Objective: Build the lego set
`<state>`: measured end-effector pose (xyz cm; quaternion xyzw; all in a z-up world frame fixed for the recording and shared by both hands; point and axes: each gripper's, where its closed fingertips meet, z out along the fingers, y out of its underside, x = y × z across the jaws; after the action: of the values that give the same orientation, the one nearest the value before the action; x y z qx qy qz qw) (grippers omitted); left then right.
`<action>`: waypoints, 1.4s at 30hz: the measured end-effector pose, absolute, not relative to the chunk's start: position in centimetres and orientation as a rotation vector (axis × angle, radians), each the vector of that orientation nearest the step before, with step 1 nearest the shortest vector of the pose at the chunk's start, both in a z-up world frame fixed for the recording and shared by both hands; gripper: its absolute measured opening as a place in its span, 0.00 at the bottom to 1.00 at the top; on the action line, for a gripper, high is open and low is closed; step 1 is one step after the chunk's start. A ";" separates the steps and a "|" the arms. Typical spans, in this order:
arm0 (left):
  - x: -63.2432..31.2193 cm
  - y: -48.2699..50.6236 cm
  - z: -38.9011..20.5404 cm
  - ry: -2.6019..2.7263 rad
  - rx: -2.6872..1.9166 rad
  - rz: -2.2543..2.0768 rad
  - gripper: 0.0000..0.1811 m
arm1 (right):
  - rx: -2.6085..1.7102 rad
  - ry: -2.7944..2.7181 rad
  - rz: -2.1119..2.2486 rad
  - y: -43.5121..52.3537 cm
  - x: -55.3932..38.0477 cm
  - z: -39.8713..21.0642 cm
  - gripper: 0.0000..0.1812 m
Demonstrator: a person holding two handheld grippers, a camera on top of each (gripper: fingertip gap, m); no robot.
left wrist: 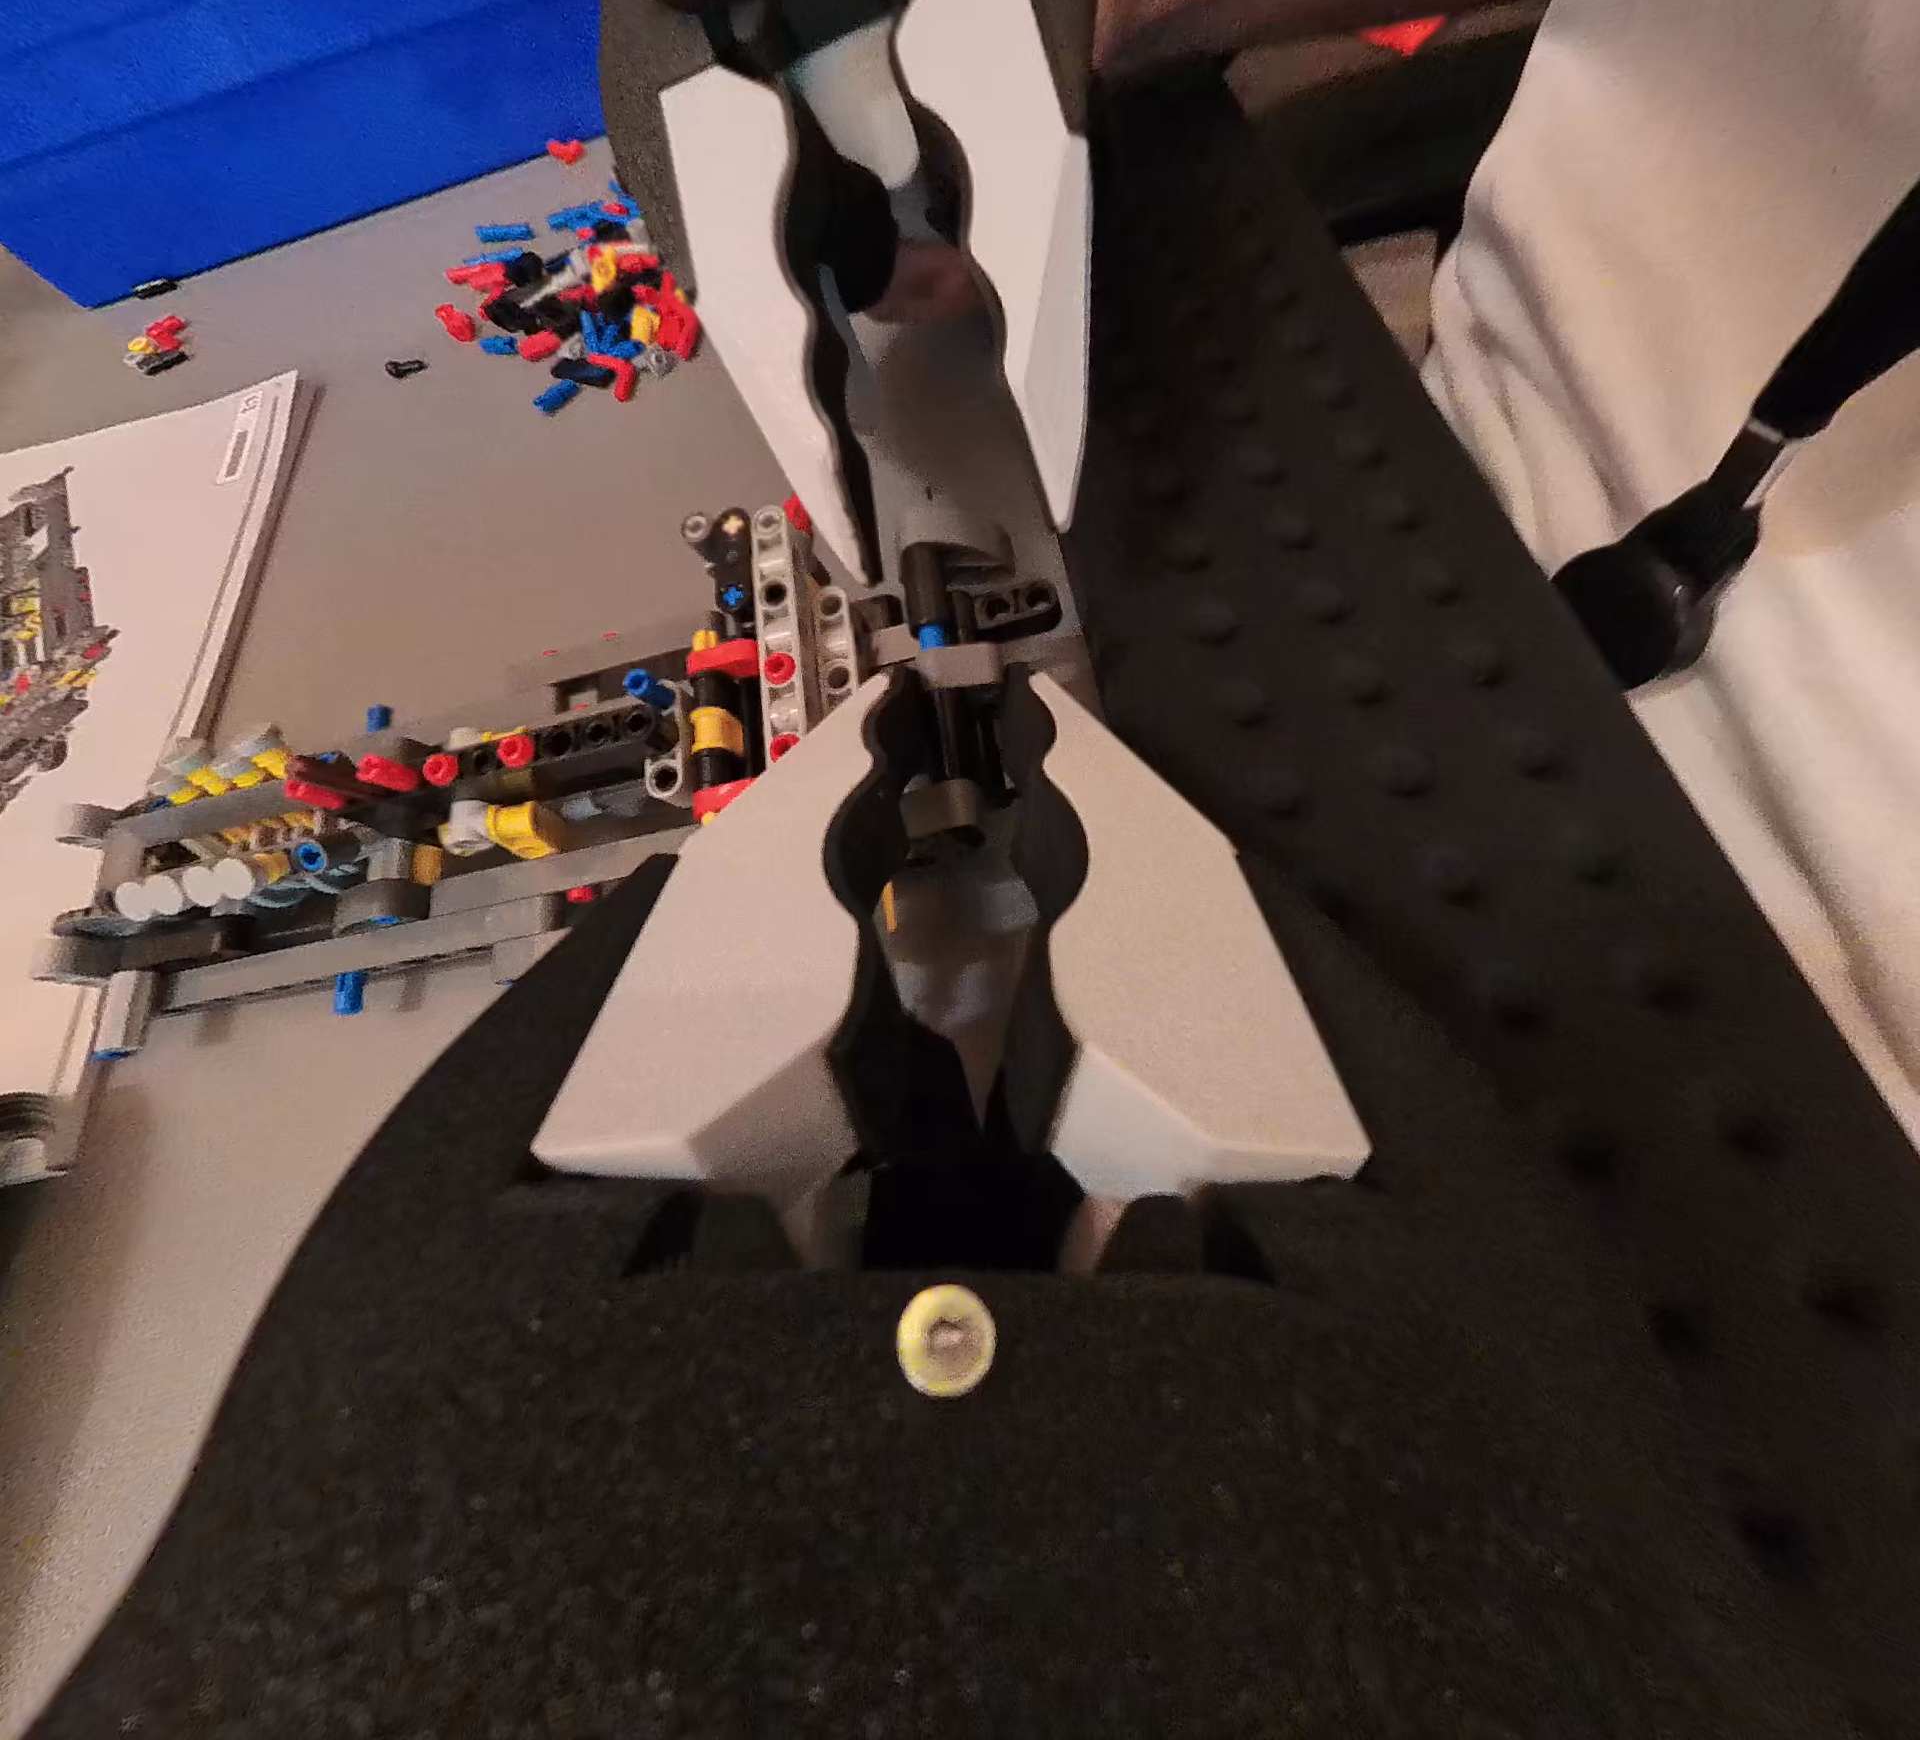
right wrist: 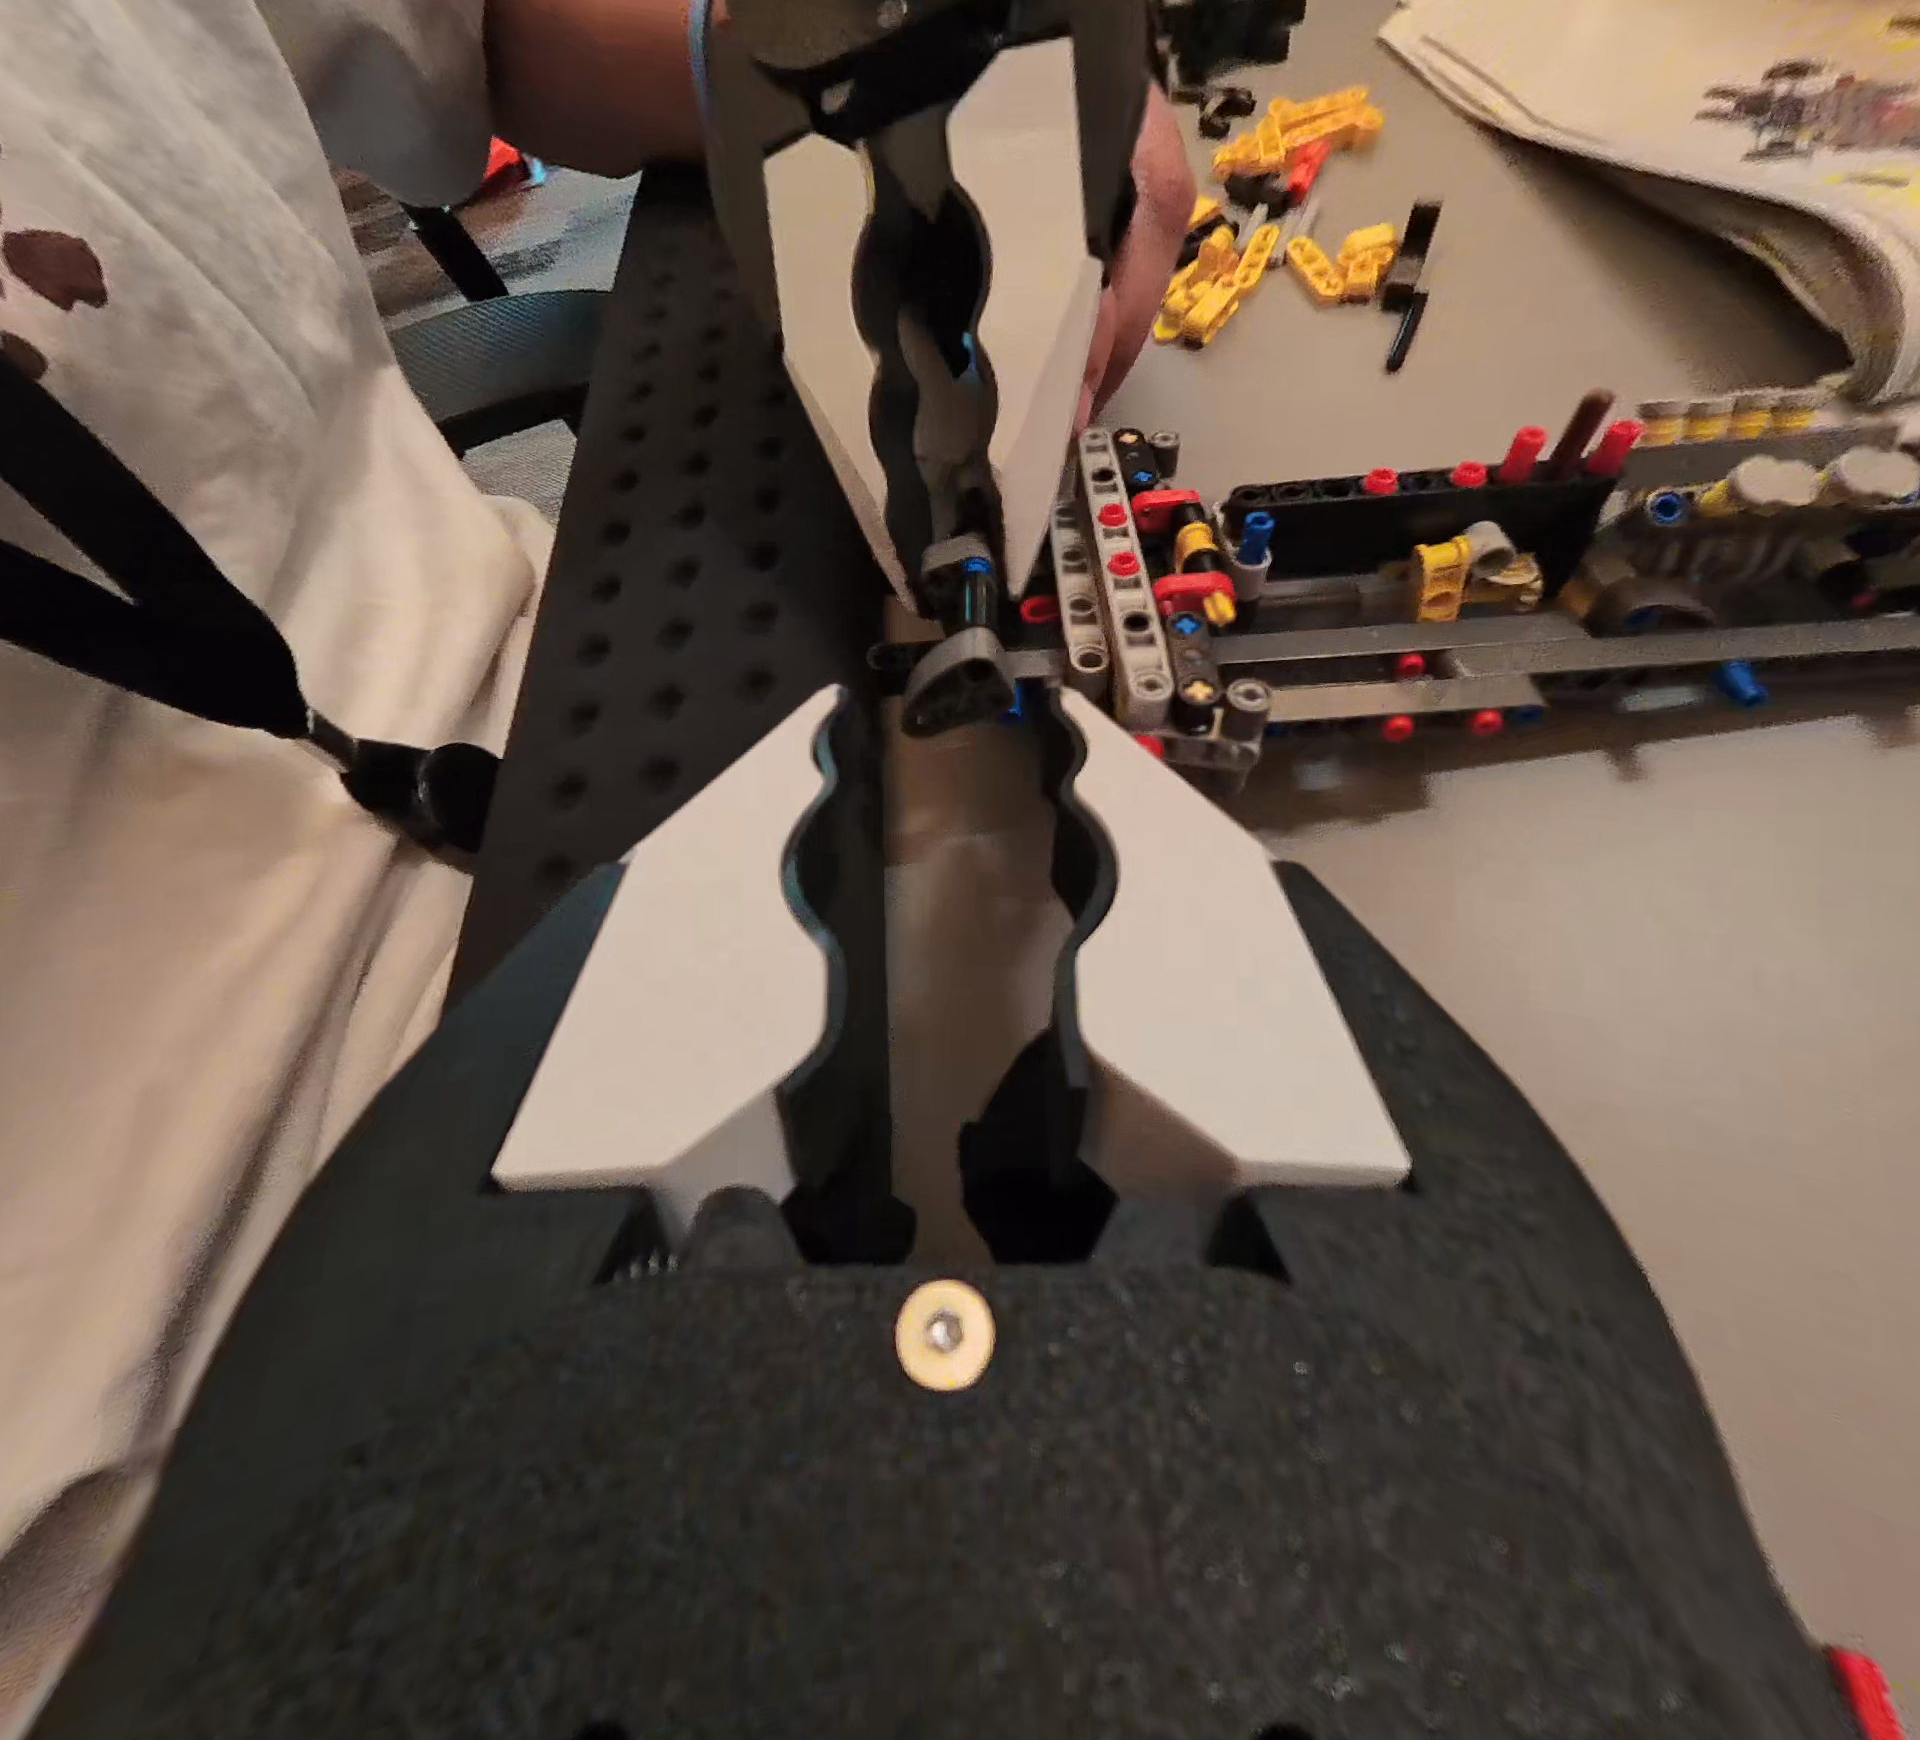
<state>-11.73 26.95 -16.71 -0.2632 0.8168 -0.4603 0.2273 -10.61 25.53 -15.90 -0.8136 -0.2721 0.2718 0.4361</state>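
The long grey-and-black lego assembly [left wrist: 436, 817] with red, yellow and blue pins lies on the grey counter [left wrist: 468, 495], one end at the near edge where both tools meet.

The left tool [left wrist: 951, 703] has its grey fingers close together around a black axle with a blue pin and small grey connectors [left wrist: 951, 662] at that end of the assembly. The right tool [right wrist: 951, 714] reaches the same spot from the opposite side; its fingers stand slightly apart with a small dark grey rounded-triangle piece [right wrist: 951, 677] at their tips, and I cannot tell whether they clamp it.

A blue plastic bin [left wrist: 260, 49] sits at the far edge of the counter; its contents are out of view. Loose red, blue and black pieces [left wrist: 582, 298] lie in a pile before it, and an open instruction booklet [left wrist: 135, 599] lies beside the assembly. A cluster of yellow pieces [right wrist: 1278, 225] lies farther back.
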 end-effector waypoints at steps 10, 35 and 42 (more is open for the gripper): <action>-11.3 26.9 -16.2 2.204 -0.746 -1.254 0.08 | -1.954 -0.833 0.363 26.4 -10.2 -15.9 0.12; -11.1 26.2 -18.1 2.236 -0.605 -0.960 0.08 | -2.206 -0.613 0.408 25.1 -9.4 -18.0 0.08; -11.0 26.2 -18.5 2.255 -0.619 -0.920 0.07 | -2.250 -0.632 0.336 25.2 -9.3 -18.8 0.08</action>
<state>-11.04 26.24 -18.55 -0.2342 0.8534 -0.3481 0.3092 -9.26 25.19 -18.80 -0.8813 -0.2477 0.1317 0.3802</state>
